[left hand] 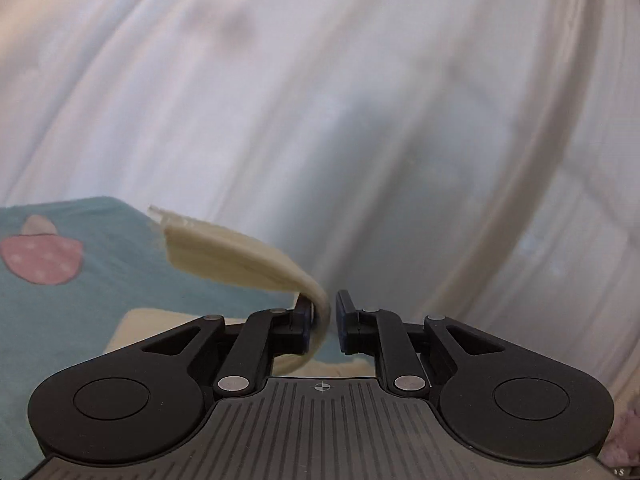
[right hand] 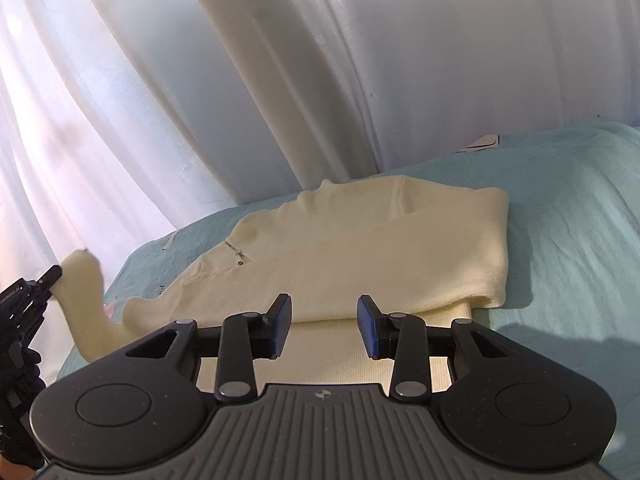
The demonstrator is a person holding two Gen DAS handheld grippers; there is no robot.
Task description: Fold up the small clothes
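A cream knit sweater (right hand: 360, 248) lies on a teal bedsheet (right hand: 568, 240), its right sleeve folded across the body. In the left wrist view my left gripper (left hand: 324, 320) has the cream sleeve cuff (left hand: 240, 256) draped between its fingers; a small gap shows on the right side, so the jaws look partly parted with the cuff against the left pad. In the right wrist view the left gripper (right hand: 50, 276) holds that sleeve (right hand: 86, 304) raised at the bed's left edge. My right gripper (right hand: 324, 320) is open and empty, just above the sweater's hem (right hand: 340, 352).
White curtains (right hand: 320, 60) hang close behind the bed. The teal sheet carries a pink mushroom print (left hand: 40, 256). Something pink and fluffy (left hand: 624, 440) sits at the lower right of the left wrist view. The bed edge drops off at the left.
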